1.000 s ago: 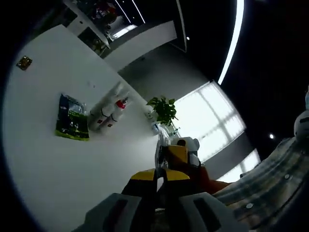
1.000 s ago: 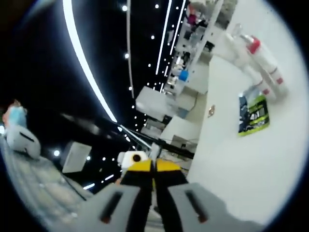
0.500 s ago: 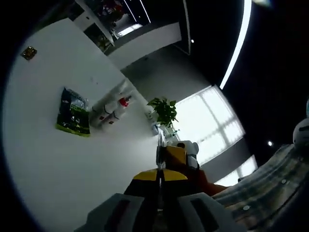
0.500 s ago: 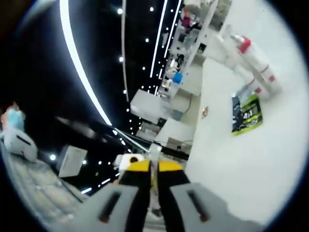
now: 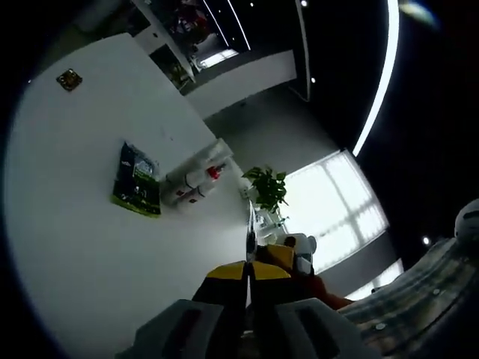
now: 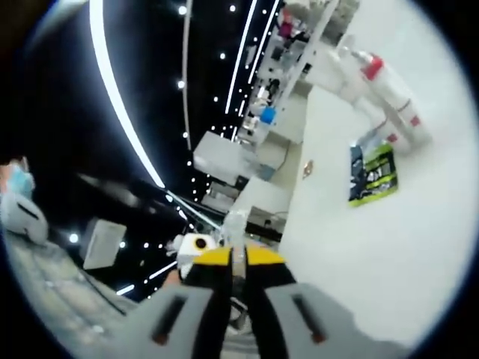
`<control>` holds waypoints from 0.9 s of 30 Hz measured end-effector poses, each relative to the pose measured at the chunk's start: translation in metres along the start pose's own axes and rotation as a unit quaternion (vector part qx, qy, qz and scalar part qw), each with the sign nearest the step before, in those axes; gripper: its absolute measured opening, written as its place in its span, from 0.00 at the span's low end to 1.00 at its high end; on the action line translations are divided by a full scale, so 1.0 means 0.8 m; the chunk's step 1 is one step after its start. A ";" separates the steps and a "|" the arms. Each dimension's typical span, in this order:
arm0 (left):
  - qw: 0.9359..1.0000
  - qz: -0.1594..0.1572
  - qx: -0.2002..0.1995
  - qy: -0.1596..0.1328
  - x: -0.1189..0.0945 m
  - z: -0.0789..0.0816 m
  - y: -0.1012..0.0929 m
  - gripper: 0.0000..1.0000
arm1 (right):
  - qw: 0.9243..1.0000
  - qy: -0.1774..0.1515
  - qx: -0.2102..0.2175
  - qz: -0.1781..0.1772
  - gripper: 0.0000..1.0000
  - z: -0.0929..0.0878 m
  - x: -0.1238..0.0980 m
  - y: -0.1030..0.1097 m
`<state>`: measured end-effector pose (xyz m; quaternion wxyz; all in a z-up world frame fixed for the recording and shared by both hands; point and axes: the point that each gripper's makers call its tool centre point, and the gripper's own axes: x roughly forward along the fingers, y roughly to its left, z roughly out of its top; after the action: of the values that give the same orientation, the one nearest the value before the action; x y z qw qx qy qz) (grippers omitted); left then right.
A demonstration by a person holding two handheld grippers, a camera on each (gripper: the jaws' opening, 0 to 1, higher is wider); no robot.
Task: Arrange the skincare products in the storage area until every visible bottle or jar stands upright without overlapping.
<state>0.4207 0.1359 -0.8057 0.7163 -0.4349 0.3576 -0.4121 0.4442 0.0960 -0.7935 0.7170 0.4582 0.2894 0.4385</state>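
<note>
While I hold both tools well off the white counter (image 5: 90, 247), I see my left gripper (image 5: 248, 275) with its yellow-tipped jaws pressed together, nothing between them. My right gripper (image 6: 238, 262) looks the same in its own view: jaws closed tip to tip and empty.

From the left gripper view, the skincare bottles (image 5: 196, 179) lie on their sides in a small cluster near the far edge of the counter, white bodies with red marks and one red cap. At least two lie side by side and touching; how many there are in all I cannot tell at this size. Just beside them, toward the middle of the counter, a green and black sachet (image 5: 137, 180) lies flat. A small dark square tag (image 5: 69, 78) sits well apart from these, near another edge. Beyond the counter's far edge I see a potted plant (image 5: 268, 187) in front of a bright window (image 5: 337, 206).

From the right gripper view, the same bottles (image 6: 382, 90) lie toppled near the counter's (image 6: 389, 247) edge, the red cap pointing away from the sachet (image 6: 372, 173), which lies close beside them. The tag (image 6: 307, 169) sits near the counter's rim. Neither gripper touches anything on the counter.
</note>
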 end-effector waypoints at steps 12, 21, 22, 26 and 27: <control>0.999 0.038 -0.037 -0.007 0.001 -0.005 0.034 0.01 | 0.986 0.057 -0.096 -0.122 0.26 -0.016 -0.015 -0.054; 0.998 0.040 -0.047 -0.003 0.006 -0.004 0.039 0.01 | 0.976 0.076 -0.128 -0.159 0.40 -0.020 -0.018 -0.069; 0.998 0.039 -0.047 -0.002 0.007 -0.005 0.039 0.01 | 0.975 0.079 -0.130 -0.162 0.41 -0.021 -0.018 -0.070; 0.998 0.041 -0.052 -0.002 0.006 -0.009 0.044 0.01 | 0.970 0.091 -0.140 -0.176 0.49 -0.026 -0.020 -0.078; 0.998 0.042 -0.055 -0.004 0.006 -0.010 0.045 0.01 | 0.968 0.094 -0.144 -0.180 0.50 -0.028 -0.020 -0.080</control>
<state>0.4258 0.1392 -0.8421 0.7094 -0.4595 0.3948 -0.3601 0.4423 0.0782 -0.8603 0.8121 0.2466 0.3673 0.3805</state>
